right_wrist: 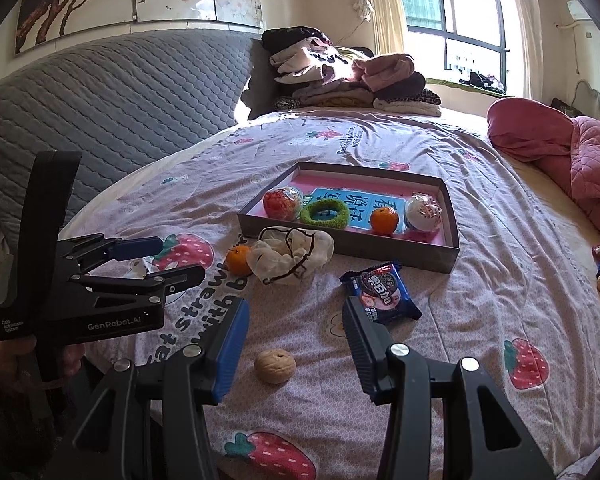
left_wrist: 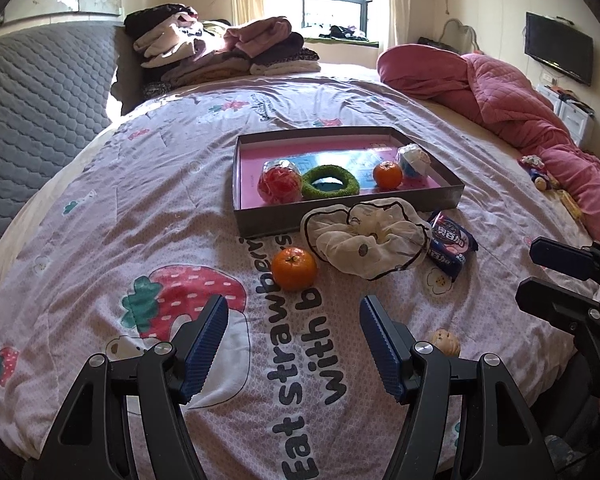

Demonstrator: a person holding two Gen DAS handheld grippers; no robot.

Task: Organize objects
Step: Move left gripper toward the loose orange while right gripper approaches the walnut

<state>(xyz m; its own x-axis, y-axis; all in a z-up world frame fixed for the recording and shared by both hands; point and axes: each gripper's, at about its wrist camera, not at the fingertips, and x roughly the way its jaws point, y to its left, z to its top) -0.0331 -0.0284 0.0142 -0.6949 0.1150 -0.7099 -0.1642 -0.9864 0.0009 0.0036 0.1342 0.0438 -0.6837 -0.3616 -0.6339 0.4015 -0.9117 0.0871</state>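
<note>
Both grippers hover released over the bed: left gripper (left_wrist: pixel 292 320) faces the loose tangerine (left_wrist: pixel 294 269), right gripper (right_wrist: pixel 296 322) the walnut (right_wrist: pixel 275 366). Next, probably, close on one and carry it to the tray (left_wrist: pixel 340 216).

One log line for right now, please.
left hand-held gripper open, empty | right hand-held gripper open over walnut | tray holds four items

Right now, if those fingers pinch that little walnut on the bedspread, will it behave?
The walnut looks round, so it may roll when nudged, though the soft bedspread probably slows it. Its hard, ridged shell likely won't squash. The right gripper stands open just behind it.
</note>
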